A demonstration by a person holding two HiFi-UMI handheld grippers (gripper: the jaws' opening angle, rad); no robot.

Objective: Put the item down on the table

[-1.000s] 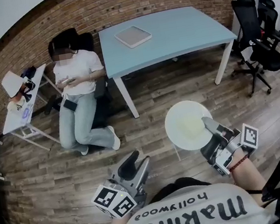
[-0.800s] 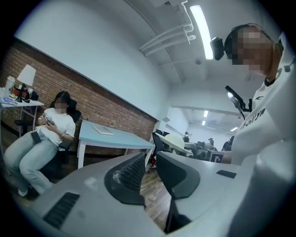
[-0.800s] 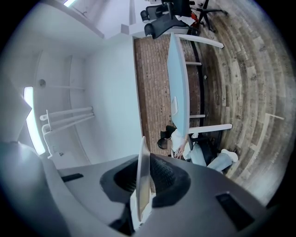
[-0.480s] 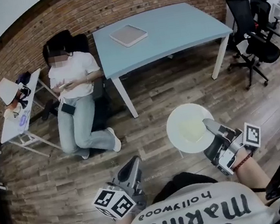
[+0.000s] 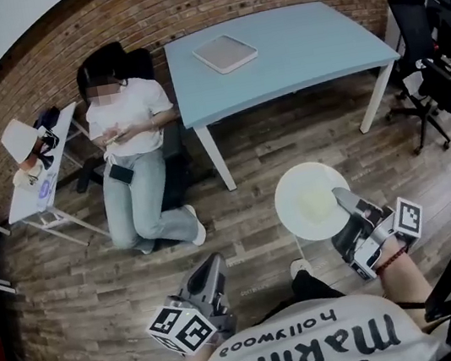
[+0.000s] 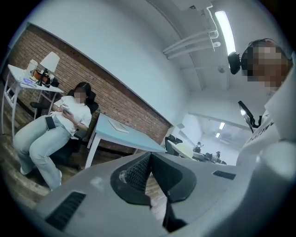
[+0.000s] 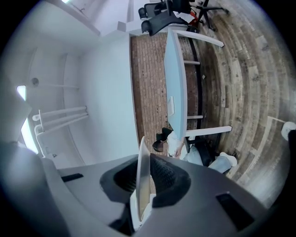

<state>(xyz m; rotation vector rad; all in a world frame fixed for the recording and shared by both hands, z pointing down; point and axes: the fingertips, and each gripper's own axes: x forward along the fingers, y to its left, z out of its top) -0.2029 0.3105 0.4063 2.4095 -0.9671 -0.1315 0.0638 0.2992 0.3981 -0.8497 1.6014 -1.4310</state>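
**Head view:** mounted on the wearer's head, facing forward and steeply down. The left gripper (image 5: 209,274) and right gripper (image 5: 349,202) sit close at the bottom edge. The wood floor (image 5: 100,299), blue table (image 5: 288,45), seated person (image 5: 130,148) and brick wall (image 5: 179,3) lie farther off.

**Left gripper view:** low and nearly level, looking along its own jaws toward the same table, person and wall.

**Right gripper view:** rolled sideways, with the floor at frame right and the plate (image 7: 142,178) edge close to the lens. The table, person and wall appear beyond.
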